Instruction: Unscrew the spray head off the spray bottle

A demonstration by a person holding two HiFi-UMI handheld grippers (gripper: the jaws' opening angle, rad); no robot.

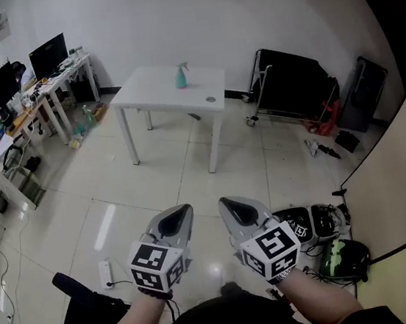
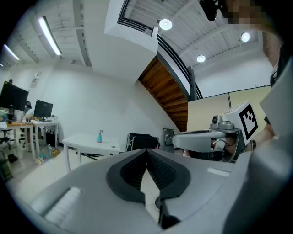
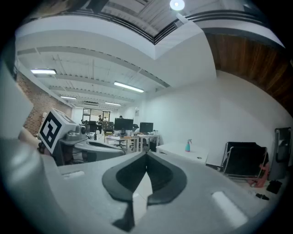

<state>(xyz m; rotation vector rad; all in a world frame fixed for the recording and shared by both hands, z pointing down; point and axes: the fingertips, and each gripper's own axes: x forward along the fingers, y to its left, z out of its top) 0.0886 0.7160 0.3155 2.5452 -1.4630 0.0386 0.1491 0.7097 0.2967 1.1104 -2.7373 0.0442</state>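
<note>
Teal spray bottle, spray head in place, stands upright on the white table at the far side of the tiled floor, well apart from both grippers. Left gripper and right gripper are held side by side, each with jaws closed tip to tip and nothing between them.

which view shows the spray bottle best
The head view: the spray bottle stands upright on the white table, whole, its spray head on. Both gripper views also show it on that table, but smaller and fainter, above their shut jaws.
</note>
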